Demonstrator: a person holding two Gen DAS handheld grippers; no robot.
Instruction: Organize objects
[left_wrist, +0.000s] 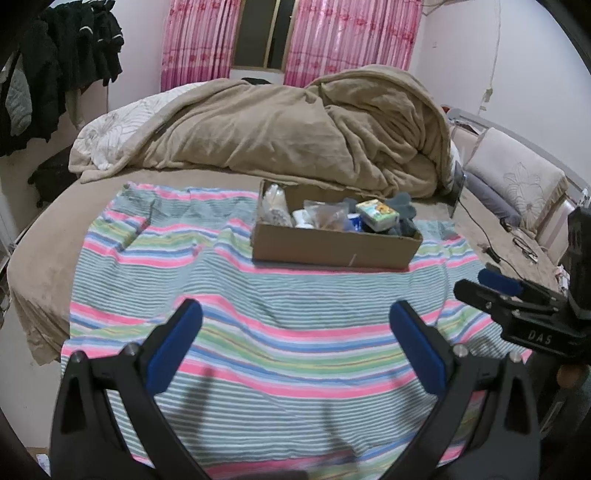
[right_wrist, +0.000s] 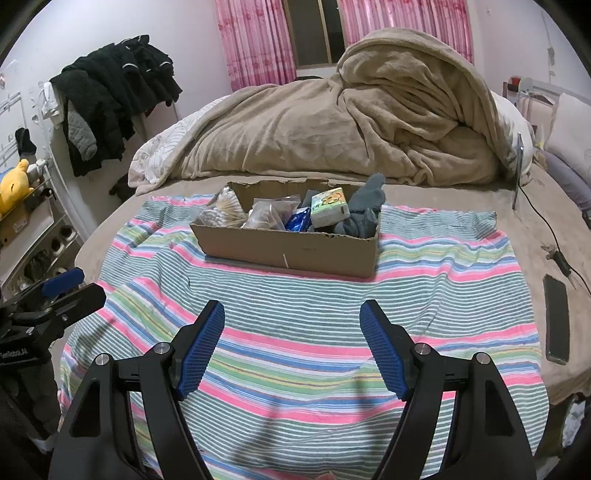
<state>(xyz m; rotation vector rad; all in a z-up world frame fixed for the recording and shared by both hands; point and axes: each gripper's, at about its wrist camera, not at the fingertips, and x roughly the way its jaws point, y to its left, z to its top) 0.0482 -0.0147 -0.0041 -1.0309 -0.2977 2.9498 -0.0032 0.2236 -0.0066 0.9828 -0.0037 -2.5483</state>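
I have the left gripper (left_wrist: 295, 314) and the right gripper (right_wrist: 291, 314) both spread wide with nothing between the pads, hovering over the striped towel (right_wrist: 295, 314) laid across the bed (left_wrist: 55, 236). The cardboard box (right_wrist: 288, 251) sits on the far part of that towel, ahead of both grippers with bare towel between us. It holds a tissue pack (right_wrist: 330, 211), grey socks (right_wrist: 364, 212), a blue packet (right_wrist: 298, 221) and clear bags (right_wrist: 221, 214), all piled above its rim. A heap of tan blanket (left_wrist: 295, 129) lies behind the box. Only my right camera shows the dark phone (right_wrist: 556, 317) lying on the bed just beside the towel's right edge, and a yellow plush toy (right_wrist: 14, 184) on a shelf at far left.
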